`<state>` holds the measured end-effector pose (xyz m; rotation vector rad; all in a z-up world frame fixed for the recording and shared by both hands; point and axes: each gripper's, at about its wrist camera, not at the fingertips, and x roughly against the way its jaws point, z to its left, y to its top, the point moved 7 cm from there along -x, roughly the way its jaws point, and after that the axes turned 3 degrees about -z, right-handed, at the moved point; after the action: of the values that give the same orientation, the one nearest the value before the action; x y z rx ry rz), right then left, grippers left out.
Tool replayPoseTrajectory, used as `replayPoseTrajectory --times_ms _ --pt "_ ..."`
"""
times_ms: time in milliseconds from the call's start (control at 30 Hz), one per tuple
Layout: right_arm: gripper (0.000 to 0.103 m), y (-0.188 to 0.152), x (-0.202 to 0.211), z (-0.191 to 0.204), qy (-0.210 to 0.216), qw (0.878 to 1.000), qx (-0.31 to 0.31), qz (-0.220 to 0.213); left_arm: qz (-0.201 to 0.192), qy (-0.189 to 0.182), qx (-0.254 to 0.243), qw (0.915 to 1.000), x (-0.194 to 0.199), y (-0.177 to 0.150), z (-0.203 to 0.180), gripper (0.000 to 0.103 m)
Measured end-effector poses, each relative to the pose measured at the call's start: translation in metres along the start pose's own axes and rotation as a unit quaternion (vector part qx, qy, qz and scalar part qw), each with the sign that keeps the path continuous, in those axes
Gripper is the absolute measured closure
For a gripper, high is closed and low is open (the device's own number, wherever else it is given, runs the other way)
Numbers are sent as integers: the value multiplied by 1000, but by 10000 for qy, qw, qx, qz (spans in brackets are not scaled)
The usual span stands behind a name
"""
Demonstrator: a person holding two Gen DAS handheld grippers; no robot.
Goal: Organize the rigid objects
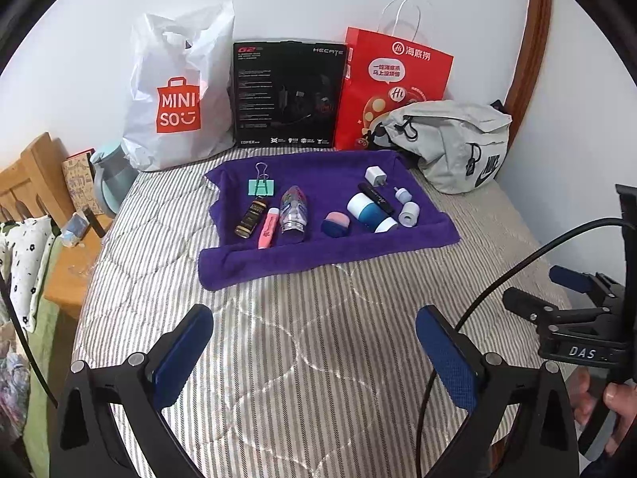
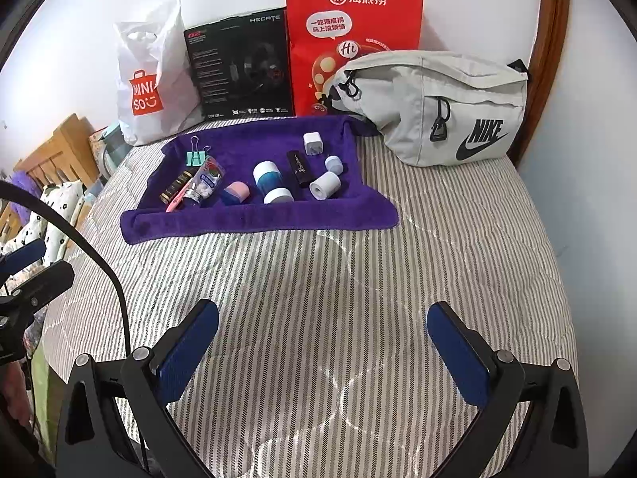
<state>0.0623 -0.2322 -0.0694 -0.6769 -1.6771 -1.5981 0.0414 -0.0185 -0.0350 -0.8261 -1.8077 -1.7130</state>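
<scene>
Both grippers hang low over the striped bed cover [image 2: 318, 298], the left gripper [image 1: 314, 354] and the right gripper [image 2: 322, 352] each spread wide and holding nothing, well short of the purple towel [image 1: 318, 259]. Take the towel as your landmark: every small thing lies on it. Along its left part sit the green clip [image 1: 260, 187], dark tube [image 1: 251, 219], pink stick [image 1: 268, 228] and clear bottle [image 1: 294, 209]; toward its middle lie the pink-and-blue pad [image 1: 336, 224] and blue-and-white cylinder [image 1: 370, 207]; on its right part are the black stick [image 1: 376, 197], white charger [image 1: 375, 176], small blue cap [image 1: 402, 194] and white roll [image 1: 409, 214]. Beyond the towel's right corner slumps the grey bag [image 2: 438, 107]. Whether this row is sorted or awaiting sorting, you cannot judge from here. If you reach in, come down square over one piece, close across its narrow side, and keep the cable [image 1: 517, 255] off its neighbours, since the cylinders would likely roll on soft cloth.
</scene>
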Motion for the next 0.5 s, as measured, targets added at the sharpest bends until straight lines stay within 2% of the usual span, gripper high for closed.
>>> replayPoseTrajectory --times_ms 500 --pt "0 -2 3 -1 -23 10000 9 29 36 93 -36 9999 0 -3 5 0"
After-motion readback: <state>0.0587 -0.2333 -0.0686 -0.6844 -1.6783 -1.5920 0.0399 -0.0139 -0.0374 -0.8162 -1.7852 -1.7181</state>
